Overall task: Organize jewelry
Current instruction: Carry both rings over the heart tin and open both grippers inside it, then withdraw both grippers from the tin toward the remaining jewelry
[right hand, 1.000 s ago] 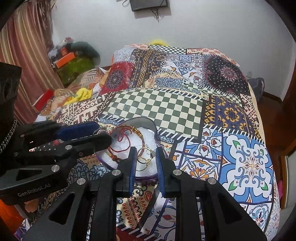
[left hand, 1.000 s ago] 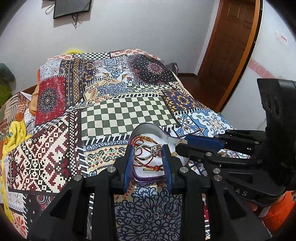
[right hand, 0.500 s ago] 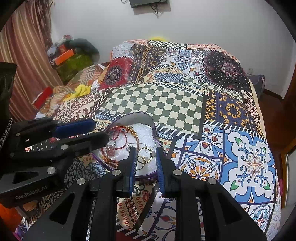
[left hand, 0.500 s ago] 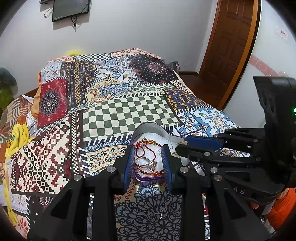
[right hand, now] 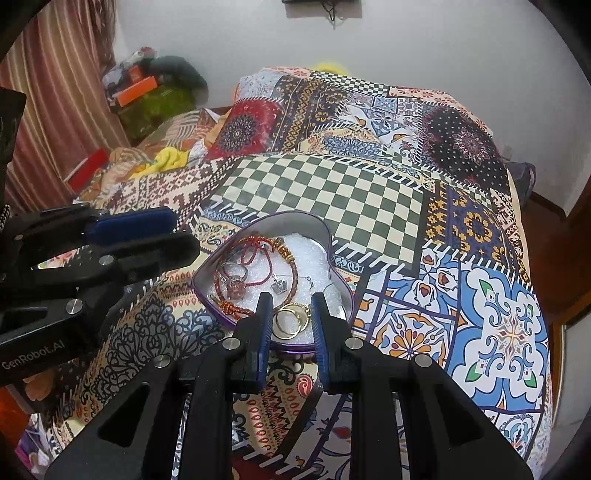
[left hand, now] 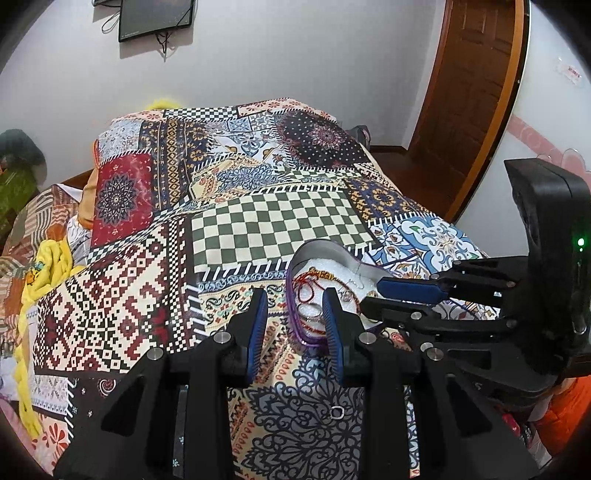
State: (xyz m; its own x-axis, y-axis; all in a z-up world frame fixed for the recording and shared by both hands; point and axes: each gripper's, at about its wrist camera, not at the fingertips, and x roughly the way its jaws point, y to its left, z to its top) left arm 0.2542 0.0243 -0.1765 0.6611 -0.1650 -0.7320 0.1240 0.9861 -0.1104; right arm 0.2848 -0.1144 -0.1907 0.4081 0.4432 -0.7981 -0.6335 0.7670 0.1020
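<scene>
A purple heart-shaped tin (right hand: 334, 258) with white foam lies on the patchwork bedspread (right hand: 325, 195). It holds a red cord bracelet (right hand: 258, 254), gold hoops (right hand: 291, 319), a ring with a reddish stone (right hand: 236, 286) and a small silver crown charm (right hand: 279, 286). My right gripper (right hand: 290, 306) is open and empty, just above the tin's near rim, over the hoops. My left gripper (left hand: 293, 308) is open and empty, left of the tin (left hand: 325, 251). A small silver ring (left hand: 337, 412) lies on the bedspread below it.
A yellow cloth (left hand: 44, 266) and a pile of clothes (right hand: 155, 96) lie at the bed's left side. A wooden door (left hand: 476, 92) stands at the right. A dark screen (left hand: 155, 18) hangs on the wall behind the bed.
My left gripper has drawn back to the left, off the tin. A ring with a reddish stone now lies in the tin. My right gripper stays over the near rim.
</scene>
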